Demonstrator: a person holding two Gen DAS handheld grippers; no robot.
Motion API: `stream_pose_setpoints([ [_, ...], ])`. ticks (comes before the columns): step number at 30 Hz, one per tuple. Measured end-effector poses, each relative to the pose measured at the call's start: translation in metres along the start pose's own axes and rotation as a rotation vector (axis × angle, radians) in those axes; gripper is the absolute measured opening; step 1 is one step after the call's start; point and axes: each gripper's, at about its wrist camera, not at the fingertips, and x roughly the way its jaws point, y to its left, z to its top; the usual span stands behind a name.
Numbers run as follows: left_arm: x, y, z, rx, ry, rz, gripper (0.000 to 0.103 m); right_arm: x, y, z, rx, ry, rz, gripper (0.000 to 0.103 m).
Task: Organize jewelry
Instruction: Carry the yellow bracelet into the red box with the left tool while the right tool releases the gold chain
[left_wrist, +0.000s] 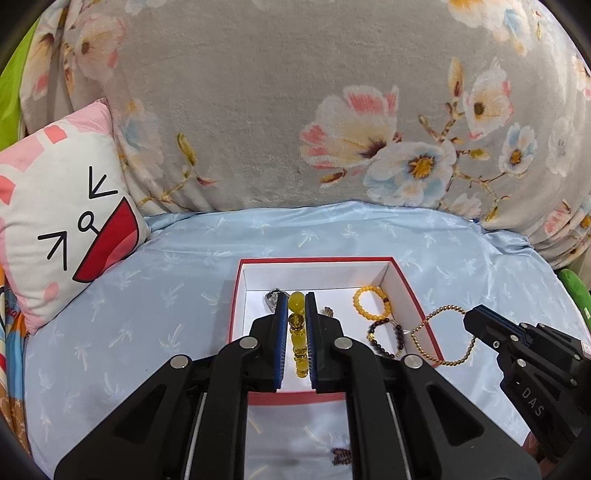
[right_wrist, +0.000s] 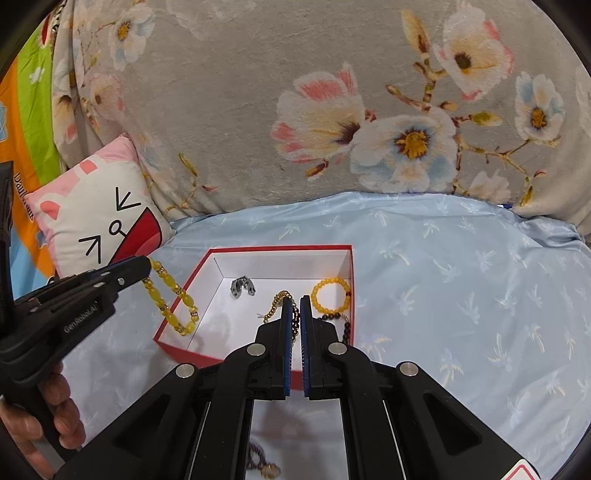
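A red box with a white inside (left_wrist: 413, 295) (right_wrist: 221, 273) lies on the blue sheet. My left gripper (left_wrist: 295, 306) (right_wrist: 146, 271) is shut on a yellow bead bracelet (left_wrist: 298, 332) (right_wrist: 173, 299), which hangs above the box's left part. My right gripper (right_wrist: 296, 304) (left_wrist: 469, 319) is shut on a gold bead chain (left_wrist: 443, 339) (right_wrist: 277, 306), which dangles over the box's right side. In the box lie an orange bead bracelet (left_wrist: 369, 302) (right_wrist: 330, 295), a dark bead bracelet (left_wrist: 384, 338) (right_wrist: 338, 319) and a small grey metal piece (left_wrist: 273, 297) (right_wrist: 242, 287).
A cartoon-face pillow (left_wrist: 62, 218) (right_wrist: 99, 214) leans at the left. A floral grey blanket (left_wrist: 295, 110) rises behind the sheet. Another dark bead bracelet (left_wrist: 341, 456) (right_wrist: 262, 461) lies on the sheet near me, in front of the box.
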Motion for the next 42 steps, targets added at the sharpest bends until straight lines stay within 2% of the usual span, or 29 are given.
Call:
stream_pose_setpoints([
  [10,0.053,0.003,0.002,-0.002,0.058,0.042,0.009,0.054,0.012,0.006,-0.029,0.062,0.012,0.004],
  [19,0.082,0.006,-0.006,-0.001,0.100,0.063,0.009,0.084,0.013,-0.003,-0.035,0.115,0.001,0.004],
  [42,0.104,0.006,-0.009,0.009,0.136,0.074,0.009,0.110,0.013,-0.010,-0.046,0.166,-0.002,0.005],
])
